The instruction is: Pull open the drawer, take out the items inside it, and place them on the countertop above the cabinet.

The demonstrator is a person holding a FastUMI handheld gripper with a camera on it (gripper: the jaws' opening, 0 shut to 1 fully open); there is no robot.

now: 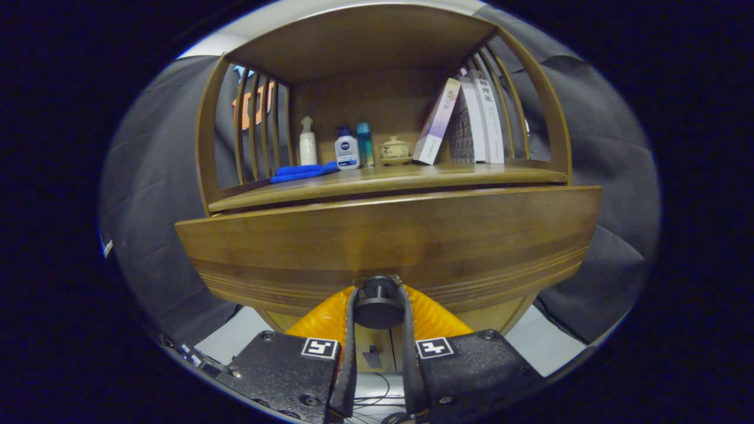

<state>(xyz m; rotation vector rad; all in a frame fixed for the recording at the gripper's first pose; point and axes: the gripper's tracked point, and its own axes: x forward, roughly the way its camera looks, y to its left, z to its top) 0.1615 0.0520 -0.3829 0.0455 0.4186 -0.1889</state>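
Note:
A wooden cabinet's drawer front [389, 241] spans the view just beyond my fingers. Its round dark knob [378, 303] sits between my two fingertips, and my gripper [378, 294] is shut on it, both fingers pressing its sides. The drawer's inside is hidden behind the front panel. Above it lies the wooden countertop [383, 179], under a curved shelf hood.
On the countertop stand a folded blue cloth [303, 172], a white pump bottle [307, 142], a white-and-blue lotion bottle [347, 149], a teal bottle [364, 144], a small lidded cup on a saucer [394, 150] and several leaning books [465, 121]. Slatted sides close both ends.

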